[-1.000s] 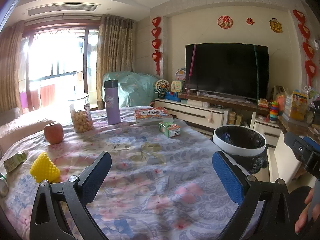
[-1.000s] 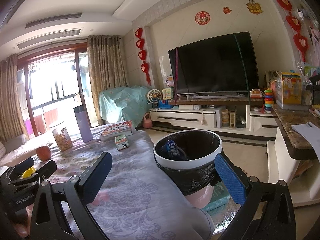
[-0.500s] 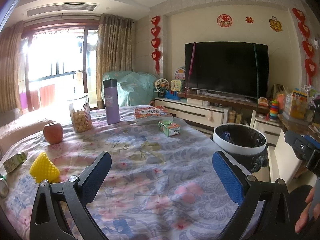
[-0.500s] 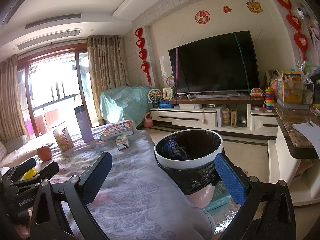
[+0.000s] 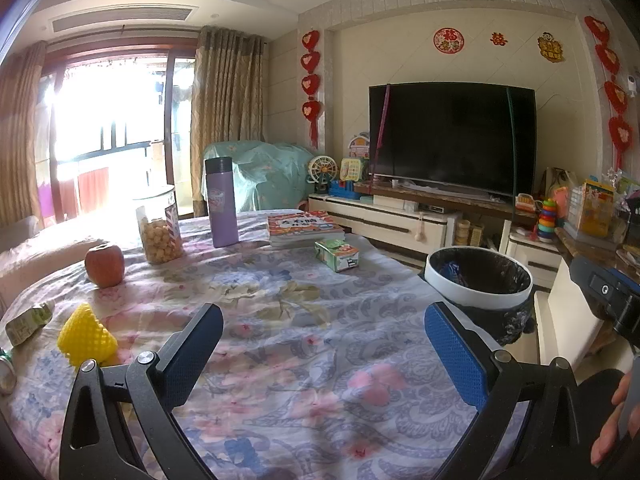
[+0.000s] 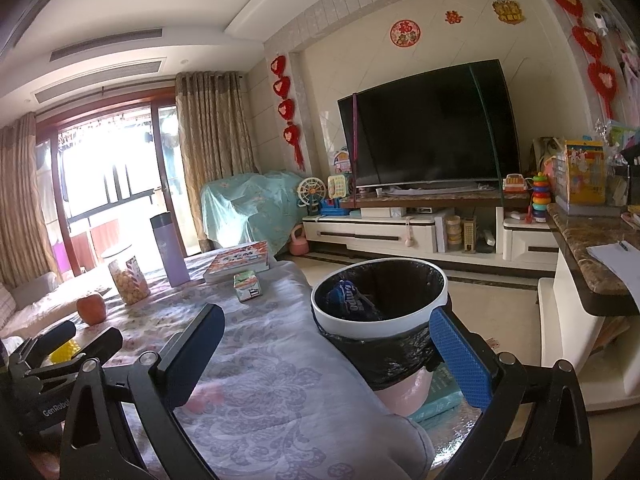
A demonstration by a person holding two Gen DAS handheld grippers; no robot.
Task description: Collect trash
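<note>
Nothing has shifted in the last second — both grippers, left (image 5: 320, 352) and right (image 6: 328, 356), hover empty with jaws spread; carton (image 5: 337, 255) waits on the tabletop (image 5: 280, 320), bin (image 6: 378, 296) beside it — next pick pending

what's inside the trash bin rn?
The trash bin has a black liner and one crumpled blue wrapper against its left wall. The bottom is dark and hidden by the rim.
</note>
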